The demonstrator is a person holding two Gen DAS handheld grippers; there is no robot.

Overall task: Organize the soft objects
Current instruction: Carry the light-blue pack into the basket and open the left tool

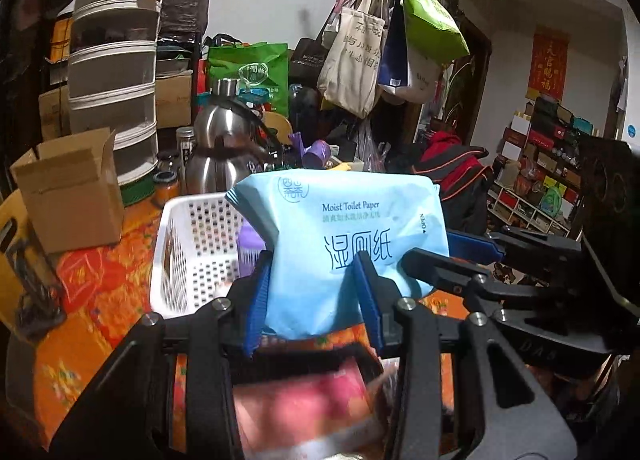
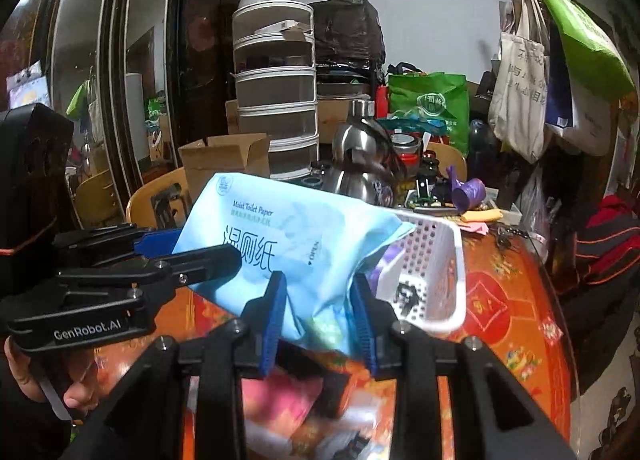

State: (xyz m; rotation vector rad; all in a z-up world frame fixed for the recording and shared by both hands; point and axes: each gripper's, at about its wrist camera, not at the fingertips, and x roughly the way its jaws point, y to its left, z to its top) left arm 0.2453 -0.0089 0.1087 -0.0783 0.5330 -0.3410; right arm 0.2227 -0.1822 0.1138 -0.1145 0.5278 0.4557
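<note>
Above the orange patterned tablecloth [image 1: 100,284], the light-blue pack of moist toilet paper [image 1: 344,244] hangs clear of the surface, gripped by both tongs at once. The left gripper [image 1: 312,300] is clenched on the pack's lower left part, blue pads [image 1: 256,300] pressing either side, while the right gripper [image 2: 320,316] clamps its lower right end in the same way. Just behind the pack stands a white perforated basket [image 1: 192,248], and blurred pink packaging [image 1: 300,400] lies on the cloth beneath.
</note>
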